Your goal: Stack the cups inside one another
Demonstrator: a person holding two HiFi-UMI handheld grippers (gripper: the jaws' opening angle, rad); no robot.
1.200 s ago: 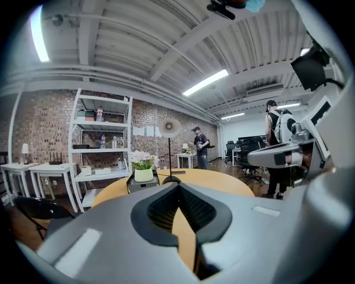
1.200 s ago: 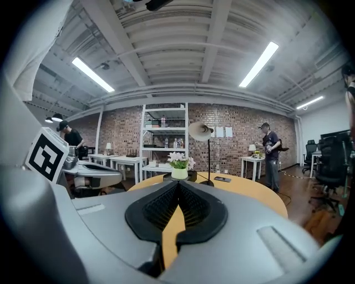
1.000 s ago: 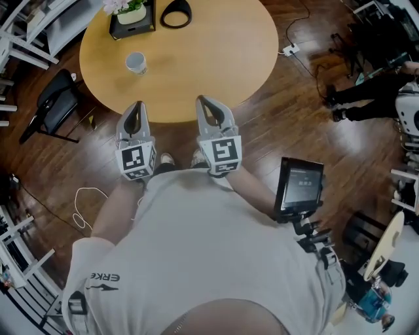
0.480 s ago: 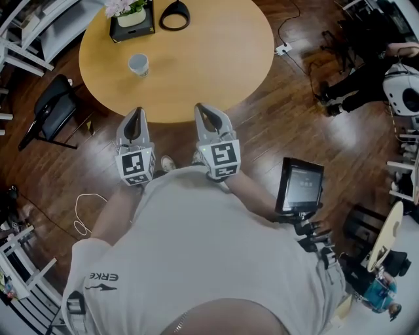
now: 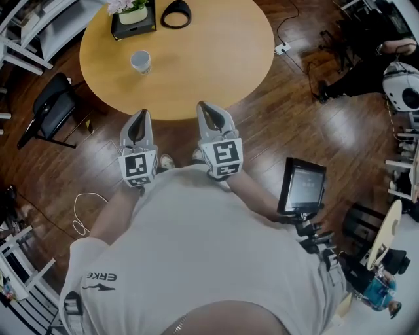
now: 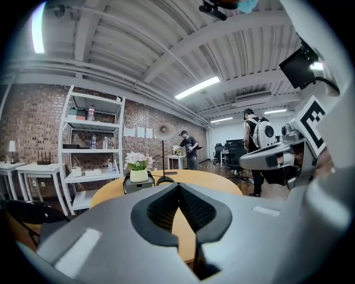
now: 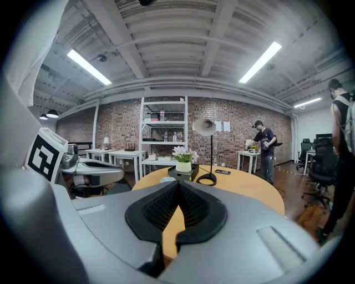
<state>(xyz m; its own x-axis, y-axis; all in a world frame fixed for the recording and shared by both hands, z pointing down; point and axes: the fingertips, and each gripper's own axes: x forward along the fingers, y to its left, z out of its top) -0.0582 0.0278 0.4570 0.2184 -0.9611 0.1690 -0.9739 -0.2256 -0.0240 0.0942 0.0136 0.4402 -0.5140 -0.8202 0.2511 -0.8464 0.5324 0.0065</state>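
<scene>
A single white cup stands on the left part of the round wooden table; the right gripper view shows only its rim. Both grippers hover side by side at the table's near edge, well short of the cup. My left gripper is shut with nothing in it, and its ribbed pads meet. To its right, my right gripper is also shut and empty. Both point almost level across the table.
A flower pot on a dark box and a black lamp base sit at the table's far side. A black chair stands at the left. A tablet on a stand is at the right, and a person with a backpack stands beyond it.
Both grippers have shifted slightly together near the table's edge, jaws still shut. The cup has not moved.
</scene>
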